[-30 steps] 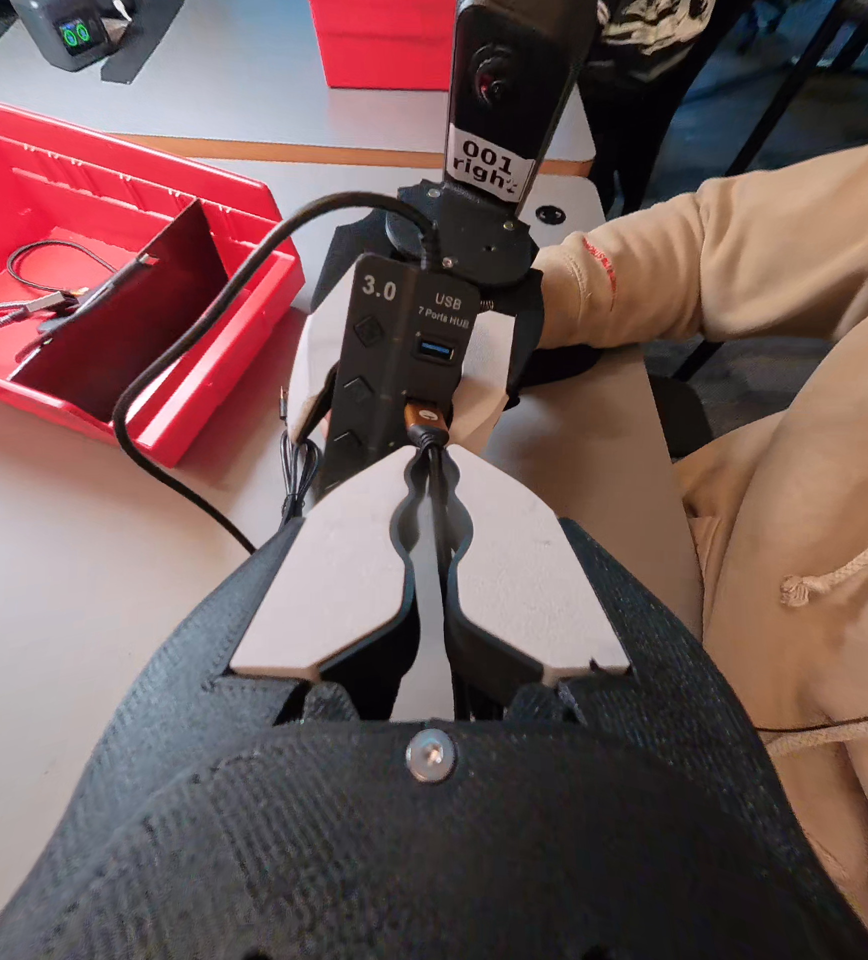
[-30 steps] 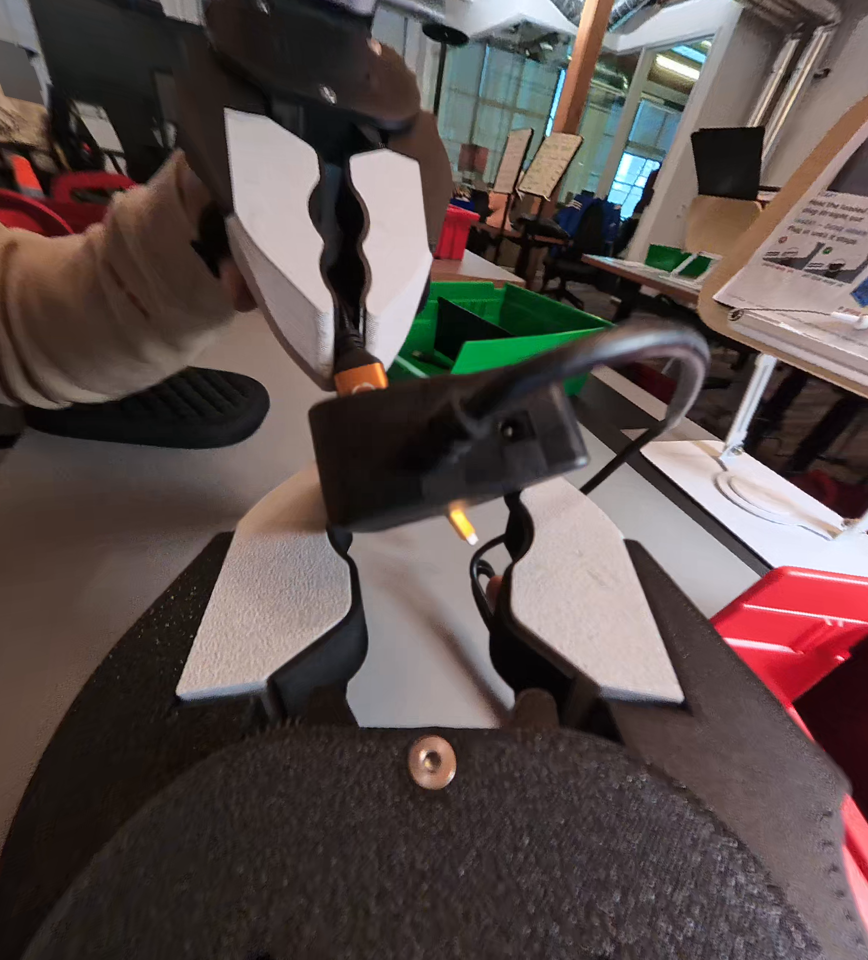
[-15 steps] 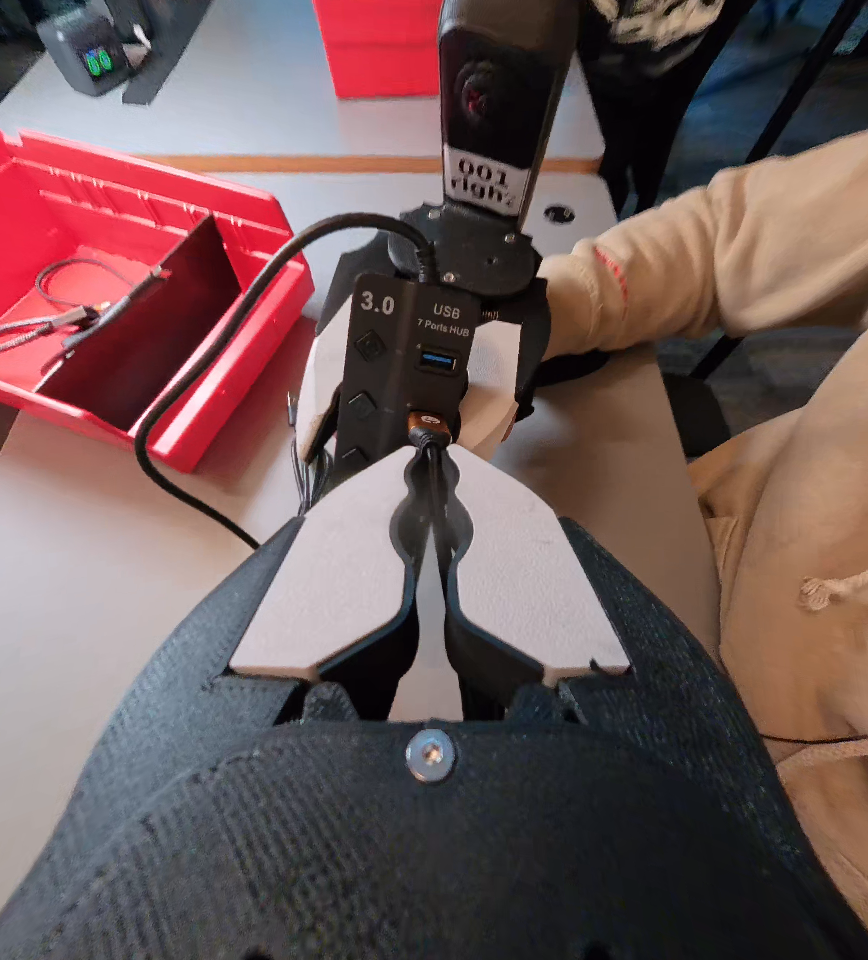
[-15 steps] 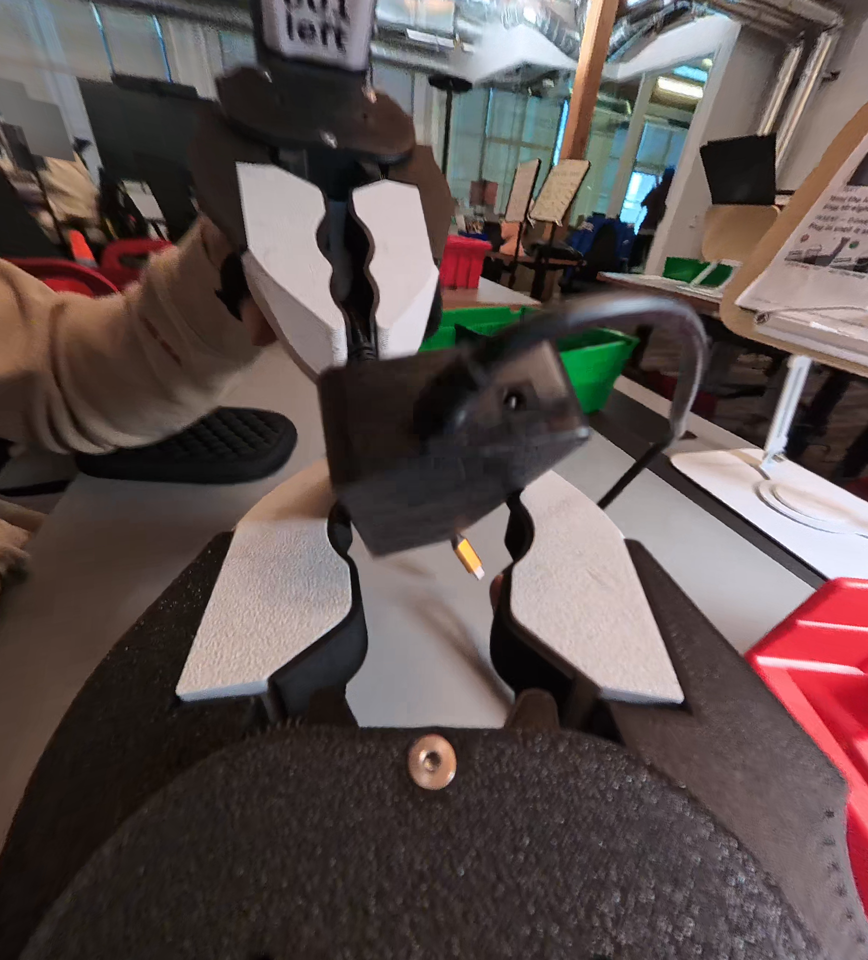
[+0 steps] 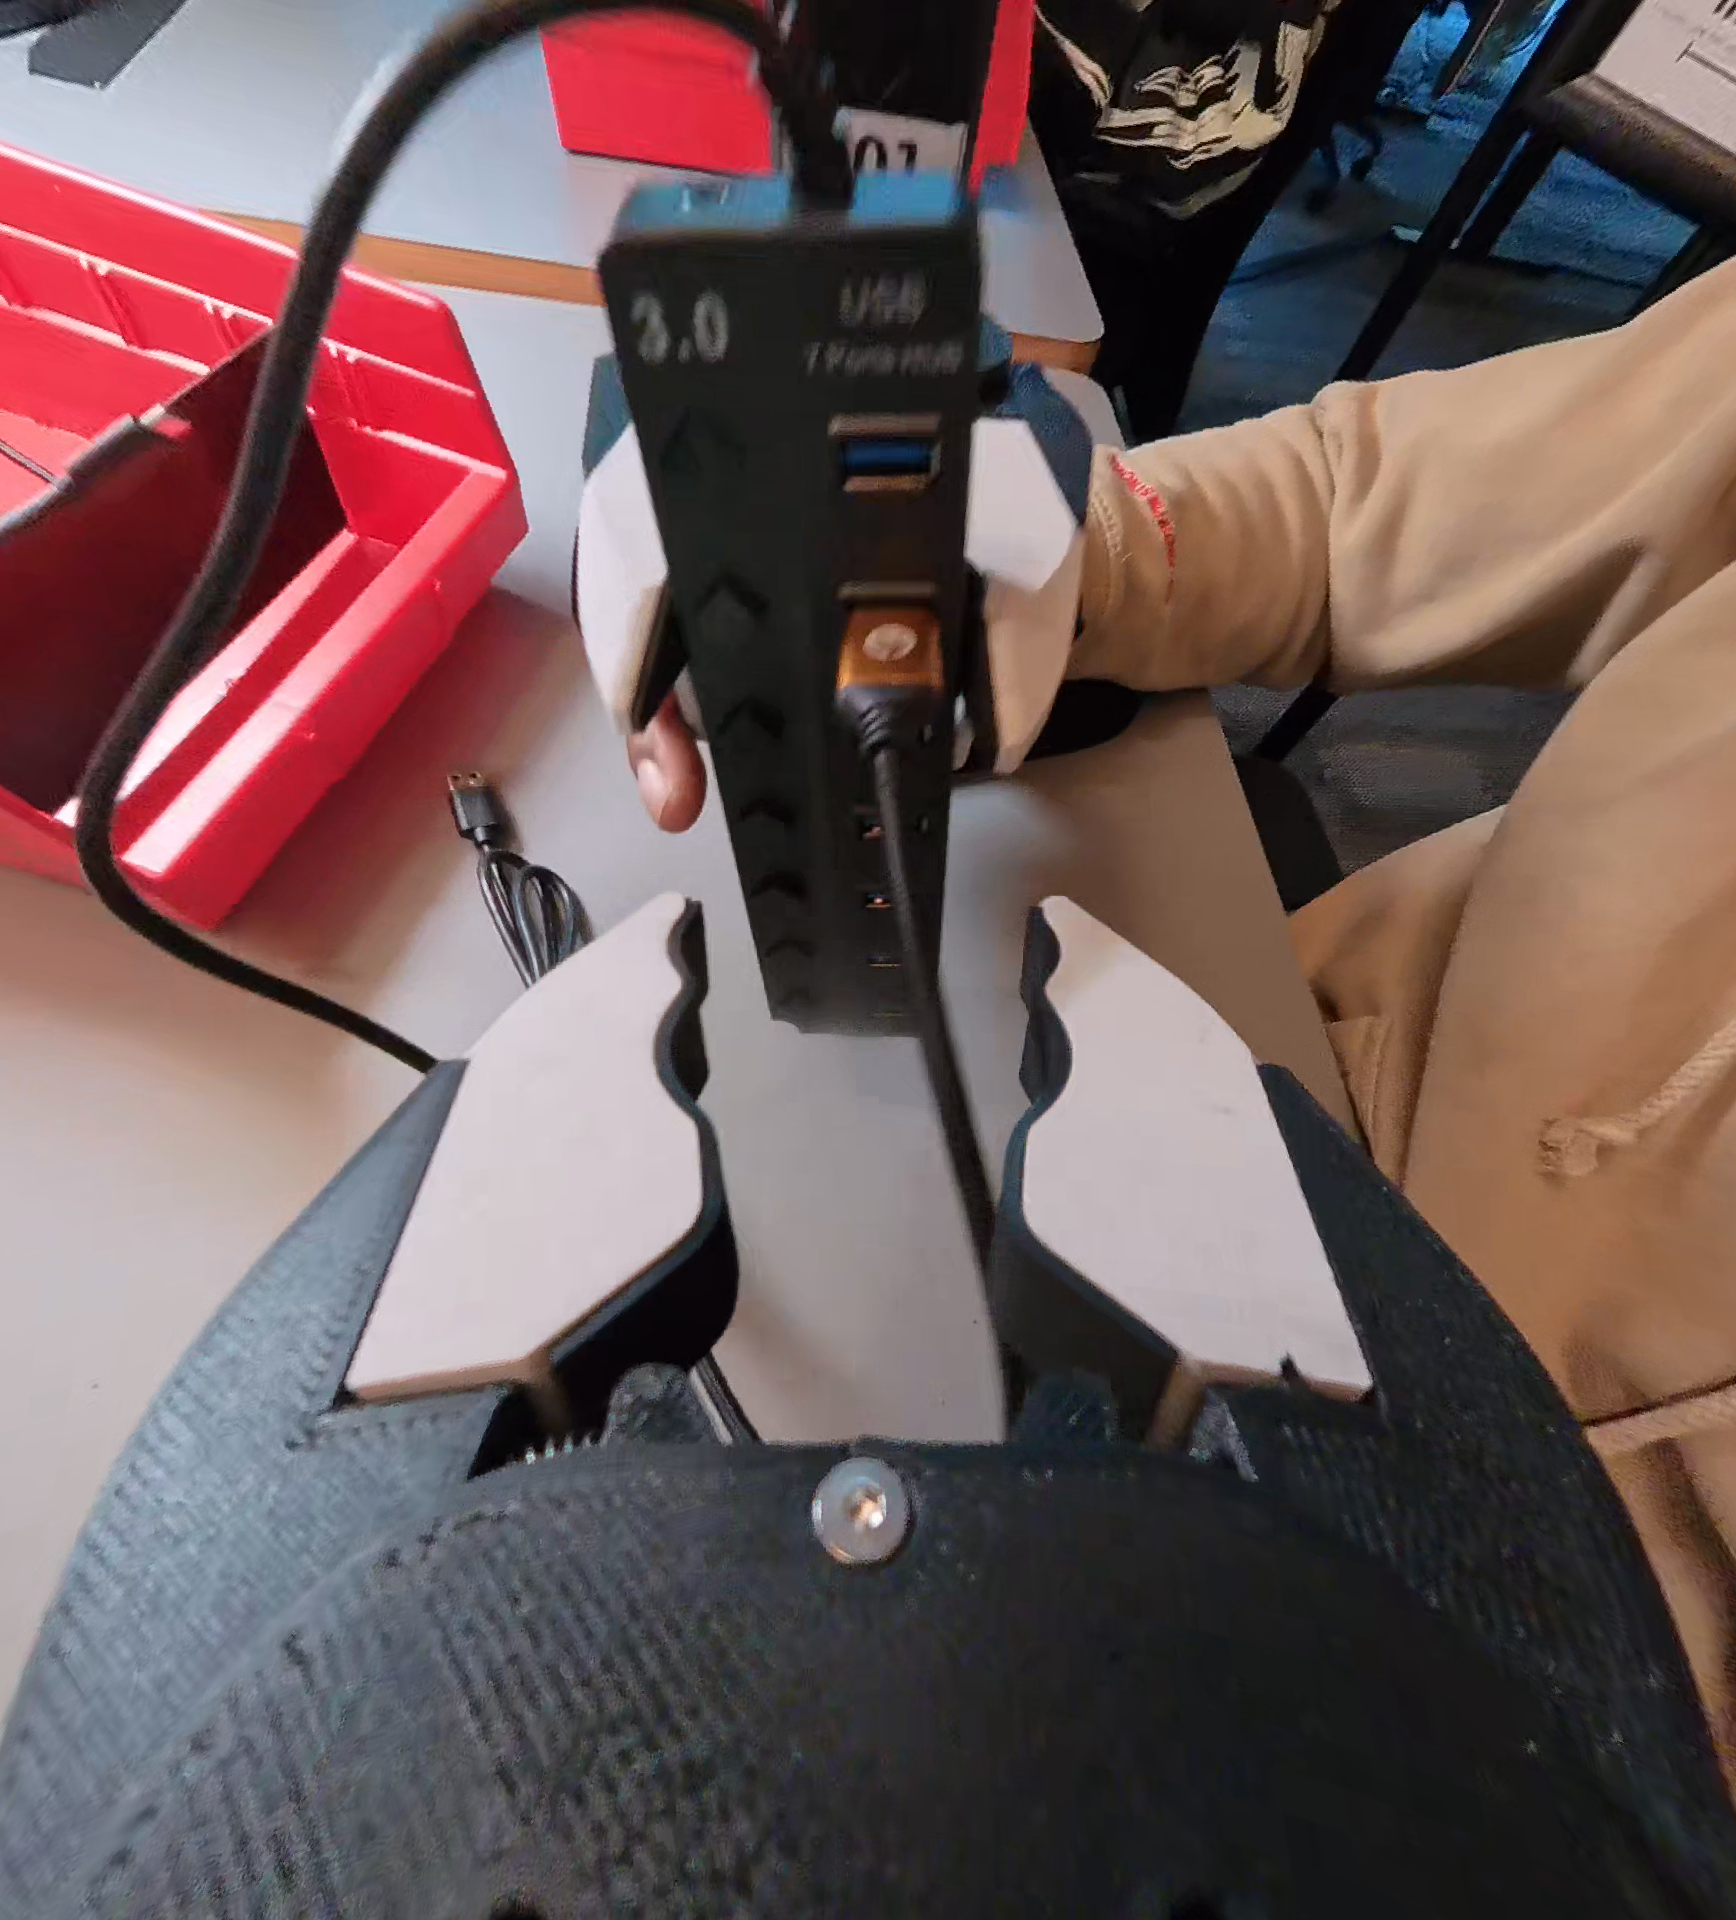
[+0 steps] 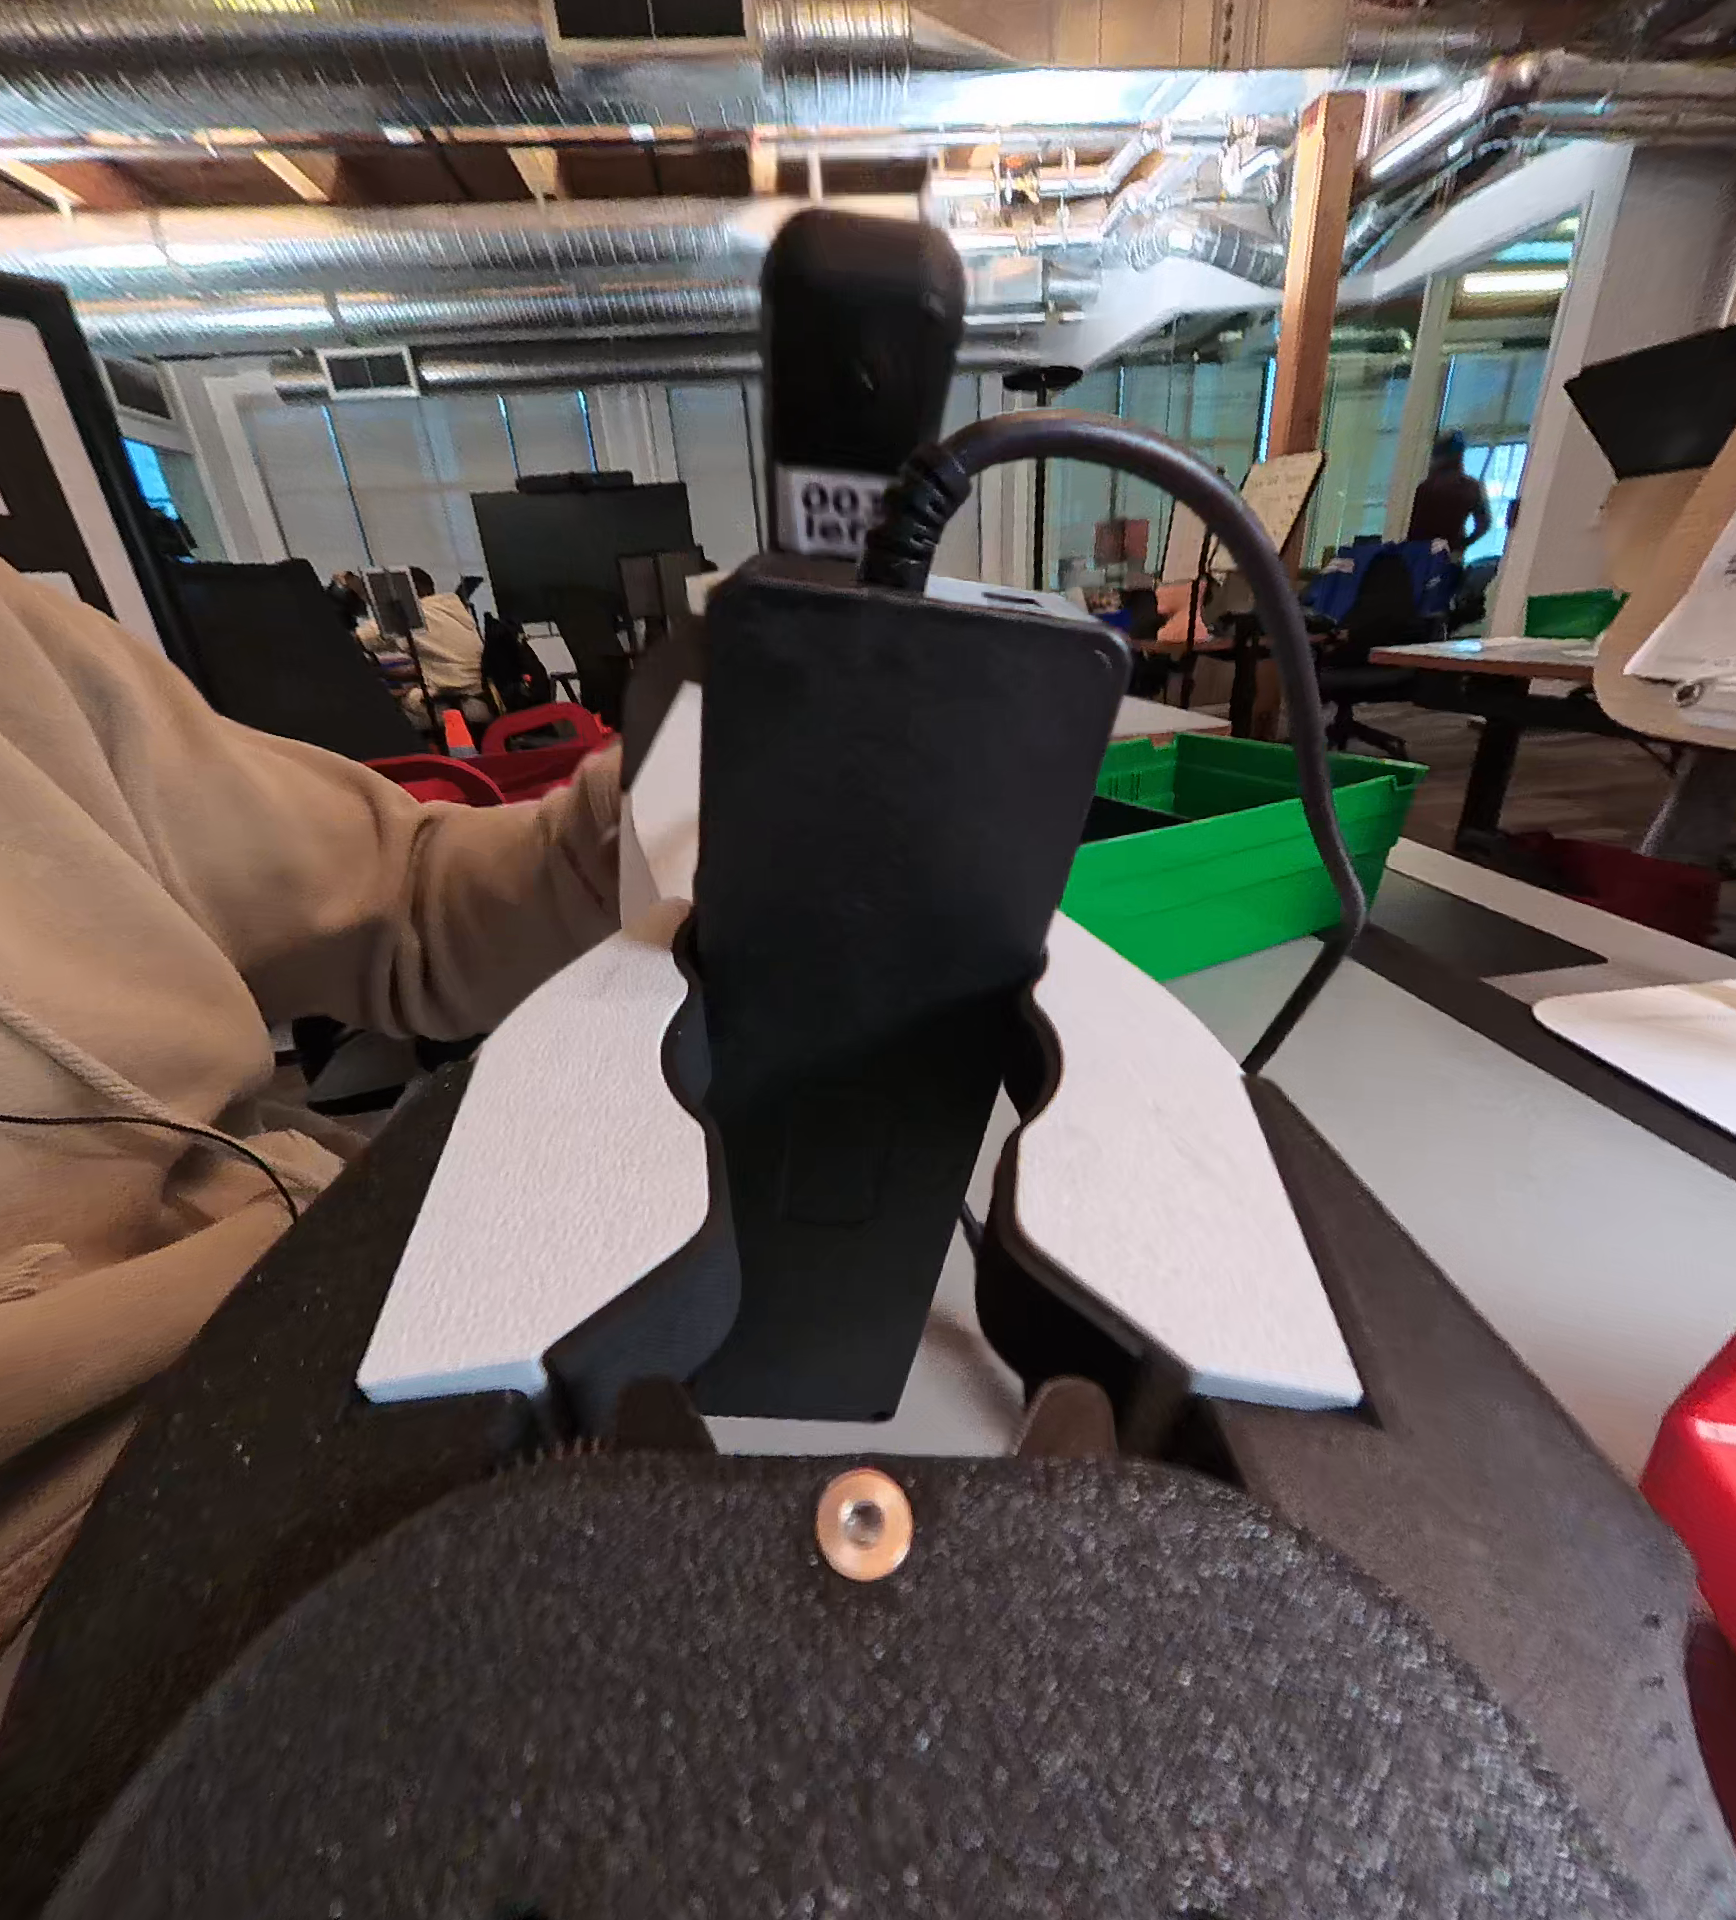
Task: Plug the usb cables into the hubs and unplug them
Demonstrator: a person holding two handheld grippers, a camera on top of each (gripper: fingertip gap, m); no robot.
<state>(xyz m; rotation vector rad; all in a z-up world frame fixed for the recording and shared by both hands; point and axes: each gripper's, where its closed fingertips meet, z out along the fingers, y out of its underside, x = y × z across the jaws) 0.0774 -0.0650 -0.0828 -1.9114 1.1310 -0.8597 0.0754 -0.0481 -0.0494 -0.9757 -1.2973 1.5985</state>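
My right gripper is shut on the black USB hub and holds it upright above the table, back side towards its camera. In the left wrist view the hub's port face shows, with the right gripper's white fingers on both sides of it. An orange-collared USB plug sits in the second port. Its thin black cable hangs down between the jaws of my left gripper, which is open and not gripping it. The hub's thick cord loops left.
A red bin with a black divider stands left of the hub. A second loose USB cable lies on the grey table beside it. A green bin stands farther back. A person's beige sleeve is at the right.
My left gripper has opened and let go of the USB cable; the plug stays in the hub. The right gripper has tipped the hub upright and brought it nearer.
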